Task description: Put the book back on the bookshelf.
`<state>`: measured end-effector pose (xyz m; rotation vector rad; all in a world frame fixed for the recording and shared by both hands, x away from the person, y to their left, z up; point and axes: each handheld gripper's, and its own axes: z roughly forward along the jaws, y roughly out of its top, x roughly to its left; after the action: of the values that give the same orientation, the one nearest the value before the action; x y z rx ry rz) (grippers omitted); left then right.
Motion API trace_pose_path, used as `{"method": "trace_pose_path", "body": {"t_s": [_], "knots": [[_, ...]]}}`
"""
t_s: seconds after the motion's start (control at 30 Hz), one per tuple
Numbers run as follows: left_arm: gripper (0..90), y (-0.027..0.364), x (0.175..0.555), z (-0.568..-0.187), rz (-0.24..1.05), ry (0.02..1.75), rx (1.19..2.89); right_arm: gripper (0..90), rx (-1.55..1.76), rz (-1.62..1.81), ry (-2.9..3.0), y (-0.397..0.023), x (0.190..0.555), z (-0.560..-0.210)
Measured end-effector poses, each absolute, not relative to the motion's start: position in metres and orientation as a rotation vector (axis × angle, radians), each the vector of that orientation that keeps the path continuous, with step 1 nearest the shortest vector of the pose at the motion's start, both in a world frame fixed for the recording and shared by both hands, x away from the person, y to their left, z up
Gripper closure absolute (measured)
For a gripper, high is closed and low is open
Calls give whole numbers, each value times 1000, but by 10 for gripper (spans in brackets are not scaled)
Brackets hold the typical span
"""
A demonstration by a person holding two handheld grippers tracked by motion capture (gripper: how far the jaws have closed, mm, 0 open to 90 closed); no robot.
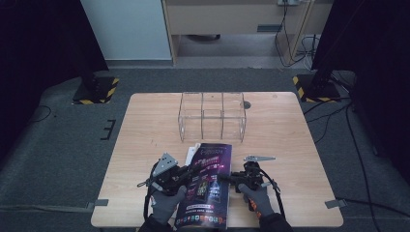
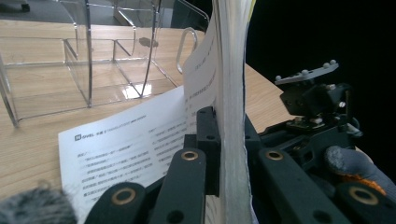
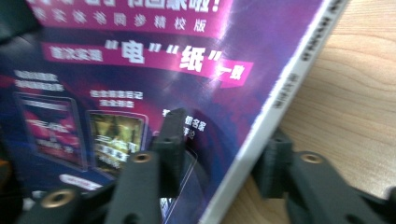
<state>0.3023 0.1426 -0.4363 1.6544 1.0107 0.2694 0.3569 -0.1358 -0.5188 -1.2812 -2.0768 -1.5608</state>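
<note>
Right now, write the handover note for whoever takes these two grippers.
Left gripper: shut on the magazine, clamping its page edge, which stands upright between the jaws.
Right gripper: jaws straddle the magazine's spine edge, one on the purple cover, one beneath; whether the pads press yet is unclear.
A loose printed sheet lies on the table beside the magazine.
The clear acrylic organizer stands further back, compartments empty.
Done: magazine gripped at both sides near the front edge.
Left: probably standing it in a compartment.

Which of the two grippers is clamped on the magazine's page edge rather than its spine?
The left gripper: its fingers pinch the magazine along the loose page edges, while the right gripper straddles the spine side.
</note>
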Motion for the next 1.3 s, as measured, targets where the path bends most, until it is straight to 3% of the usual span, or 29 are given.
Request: {"method": "trace_pose_path", "body": {"t_s": [0.33,0.63,0.9,1.0,1.3], "knots": [[821,152,306,-444,361,1084,1687,772,-1251,-1582,-2057,-139,352,-509],[727,171,313,-460,355,1163,1682,819,-1220,-1628,-2034,-141,348,-497],[562,179,316,-468,369,1174,1668,828,-1204,-1639,-2045,-140,346,-489],[447,183,315,-469,405,1184,1661,829,-1202,-1647,-2051,-139,346,-484],[312,211,310,-473,496,1249,1653,830,-1224,-1673,-2075,-143,350,-470]]}}
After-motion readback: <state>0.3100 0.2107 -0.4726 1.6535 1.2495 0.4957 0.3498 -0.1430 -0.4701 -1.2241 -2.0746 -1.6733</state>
